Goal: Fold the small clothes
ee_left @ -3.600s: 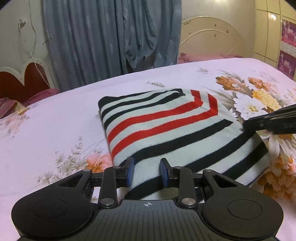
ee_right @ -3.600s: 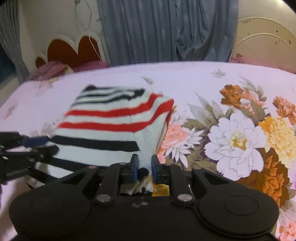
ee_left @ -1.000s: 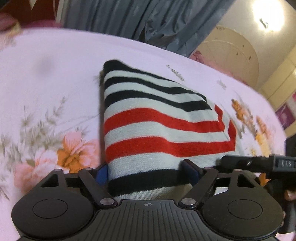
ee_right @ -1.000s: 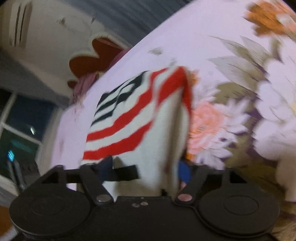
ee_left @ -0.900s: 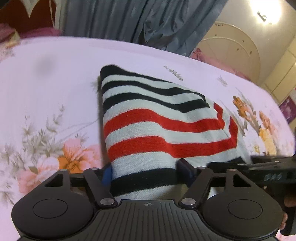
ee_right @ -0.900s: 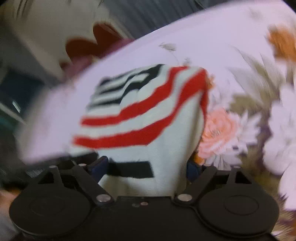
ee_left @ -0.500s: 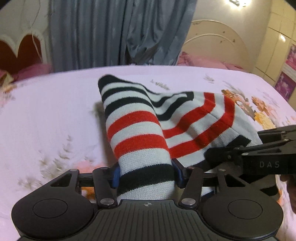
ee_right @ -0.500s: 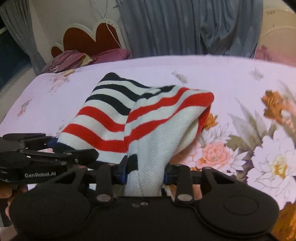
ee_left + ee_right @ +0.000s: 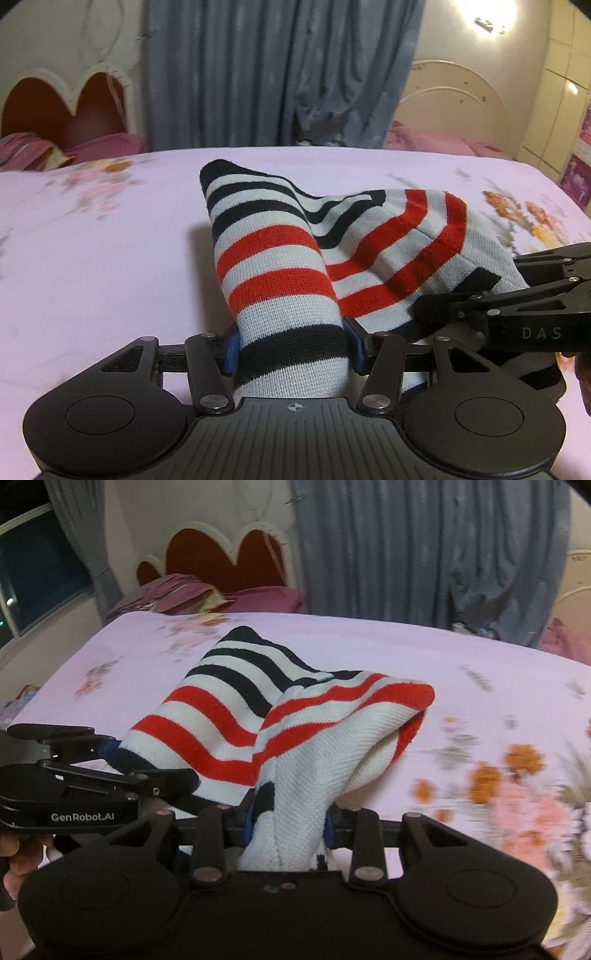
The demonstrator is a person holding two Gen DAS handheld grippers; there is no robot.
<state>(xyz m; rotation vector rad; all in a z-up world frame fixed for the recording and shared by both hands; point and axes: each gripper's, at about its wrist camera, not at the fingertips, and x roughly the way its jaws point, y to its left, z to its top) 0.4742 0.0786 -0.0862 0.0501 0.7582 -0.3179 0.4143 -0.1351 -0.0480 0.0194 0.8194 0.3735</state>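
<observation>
A folded knit garment with black, red and white stripes is lifted off the pink floral bedsheet. My left gripper is shut on its near left edge. My right gripper is shut on its near right edge, where the white inside of the garment shows. The garment sags between the two grippers and its far end hangs toward the sheet. The right gripper shows from the side in the left wrist view. The left gripper shows from the side in the right wrist view.
The bedsheet spreads all around, with large flower prints to the right. Grey curtains hang behind the bed. A heart-shaped headboard and purple pillows lie at the far left. A round cream headboard stands far right.
Both grippers closed on the garment's near edge and lifted it off the sheet. Over the last half second it rose a little more and the views levelled out.
</observation>
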